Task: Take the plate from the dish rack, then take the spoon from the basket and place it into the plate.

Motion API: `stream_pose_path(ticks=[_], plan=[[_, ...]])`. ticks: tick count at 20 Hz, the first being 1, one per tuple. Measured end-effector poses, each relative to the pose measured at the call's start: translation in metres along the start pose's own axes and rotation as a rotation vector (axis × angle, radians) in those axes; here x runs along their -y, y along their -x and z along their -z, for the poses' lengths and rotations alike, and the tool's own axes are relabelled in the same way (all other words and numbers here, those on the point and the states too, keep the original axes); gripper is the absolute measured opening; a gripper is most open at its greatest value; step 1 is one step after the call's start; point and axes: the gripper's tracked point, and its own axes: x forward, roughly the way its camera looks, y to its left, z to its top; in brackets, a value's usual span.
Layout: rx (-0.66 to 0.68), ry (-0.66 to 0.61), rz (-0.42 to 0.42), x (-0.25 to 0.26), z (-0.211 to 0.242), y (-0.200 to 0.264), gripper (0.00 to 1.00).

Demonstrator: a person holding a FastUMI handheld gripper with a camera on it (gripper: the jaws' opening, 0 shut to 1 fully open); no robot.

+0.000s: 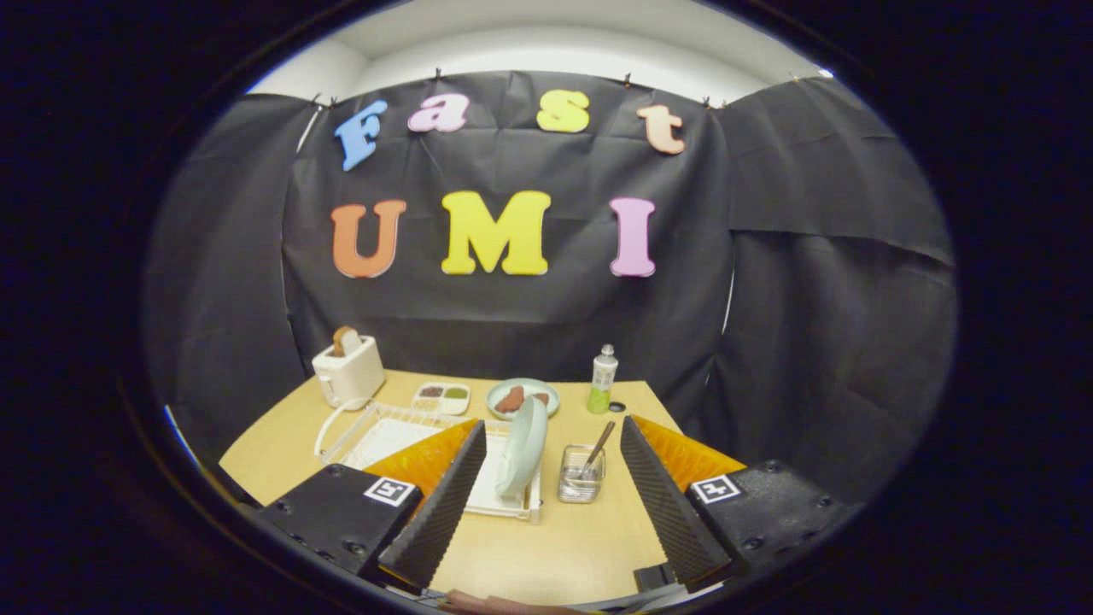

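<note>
Since the plate point(523, 446) stands on edge in the dish rack point(401, 431), its rim is free for a pinch, and the gripper point(546, 504) hangs back from the rack with its fingers spread wide, grasping nothing. Just beside the rack's near corner sits the basket point(581, 485), the spoon point(596, 448) leaning in it handle-up, easy to lift. Behind the rack are a toaster point(348, 371), a small tray point(441, 397), a dish of food point(523, 398) and a bottle point(603, 379) on the table point(546, 547)

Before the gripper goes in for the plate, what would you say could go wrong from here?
The plate stands on edge in the dish rack, so the open gripper may slip off its thin rim. The basket with the spoon sits close beside it; a finger might knock it over.
</note>
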Motion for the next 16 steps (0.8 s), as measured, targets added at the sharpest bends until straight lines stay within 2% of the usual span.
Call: stream_pose_path(ticks=[7, 10, 13, 15, 16], plan=[[-0.395, 0.062, 0.104, -0.007, 0.011, -0.117, 1.00], [-0.528, 0.086, 0.195, 0.005, 0.026, -0.159, 1.00], [-0.599, 0.111, 0.210, 0.002, 0.032, -0.185, 1.00], [-0.631, 0.116, 0.239, 0.007, 0.035, -0.201, 0.94], [-0.647, 0.112, 0.231, 0.007, 0.034, -0.204, 0.88]])
